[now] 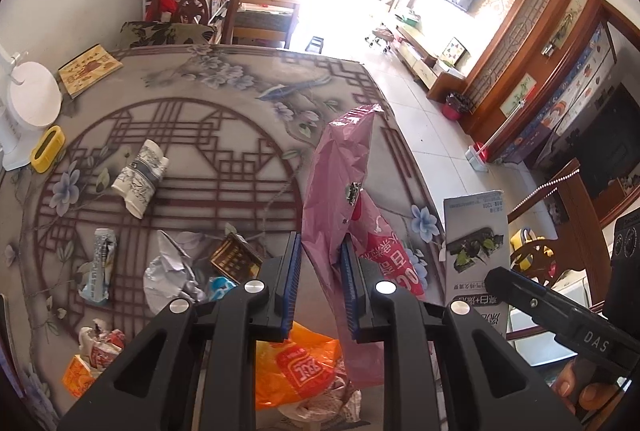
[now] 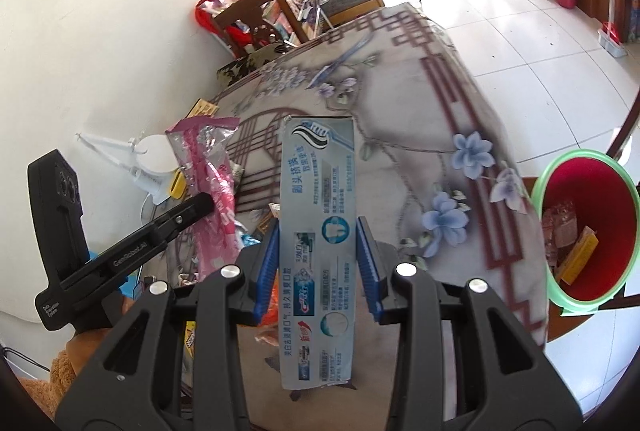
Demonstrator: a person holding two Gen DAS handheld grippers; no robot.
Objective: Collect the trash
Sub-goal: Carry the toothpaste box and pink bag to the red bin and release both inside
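The left gripper (image 1: 320, 283) has its jaws clenched on a pink plastic bag (image 1: 340, 167), which stands crumpled above the blue pads and hangs limp below them, over the table (image 1: 224, 87) near its right edge. The right gripper (image 2: 318, 263) has its jaws clamped on the long sides of a flattened toothpaste box (image 2: 318, 191), held lengthwise above the table, printed face toward the camera.

Under the left jaws, at the table's near edge, lies an orange plastic bag (image 1: 296, 367) on some crumpled paper. Further left along the near side sit a crumpled white wrapper (image 1: 168, 279), a small dark printed packet (image 1: 236, 259), a squashed silver sachet (image 1: 100, 263) and red and orange scraps (image 1: 96, 355). Toward the table's middle lies a rolled printed paper (image 1: 140, 175). At the left edge stand a yellow holder (image 1: 48, 147) and a white round stand (image 1: 34, 99); a brown booklet (image 1: 90, 69) lies at the far left corner.

Off the table's right edge stands a red bin (image 2: 588, 227) with a green rim, holding a few pieces of packaging.
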